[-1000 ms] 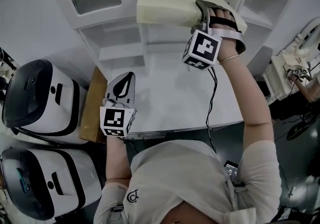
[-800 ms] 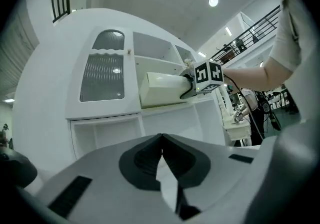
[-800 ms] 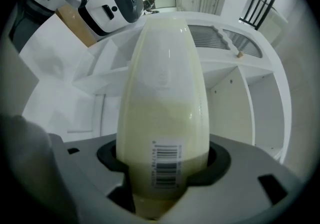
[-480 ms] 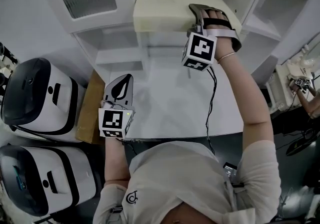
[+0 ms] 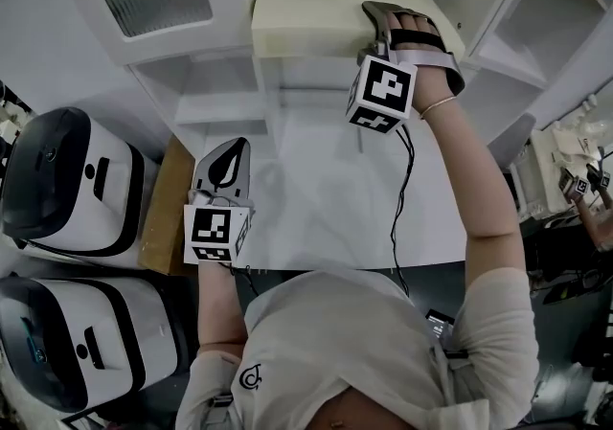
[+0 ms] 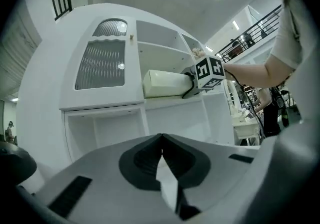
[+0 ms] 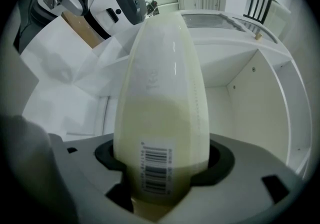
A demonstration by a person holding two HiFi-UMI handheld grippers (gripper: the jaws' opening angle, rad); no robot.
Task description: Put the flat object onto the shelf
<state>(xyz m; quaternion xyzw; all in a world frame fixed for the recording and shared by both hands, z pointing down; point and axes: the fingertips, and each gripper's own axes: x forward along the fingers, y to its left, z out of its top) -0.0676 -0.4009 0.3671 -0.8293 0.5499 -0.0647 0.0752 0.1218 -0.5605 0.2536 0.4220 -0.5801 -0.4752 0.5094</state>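
Cream-coloured, the flat object seemed to rest on the shelf, between the pads of my right claw, whose jaws were opening. I judged it best to open fully, then withdraw straight, not dragging it. My left claw was clenched, empty.

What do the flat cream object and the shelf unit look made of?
The flat object: likely foam or soft plastic, cream with a satin sheen; rounded edges, light streaks, barcode sticker. The shelf unit: probably painted wood or laminate board, smooth matte white; can't tell which.
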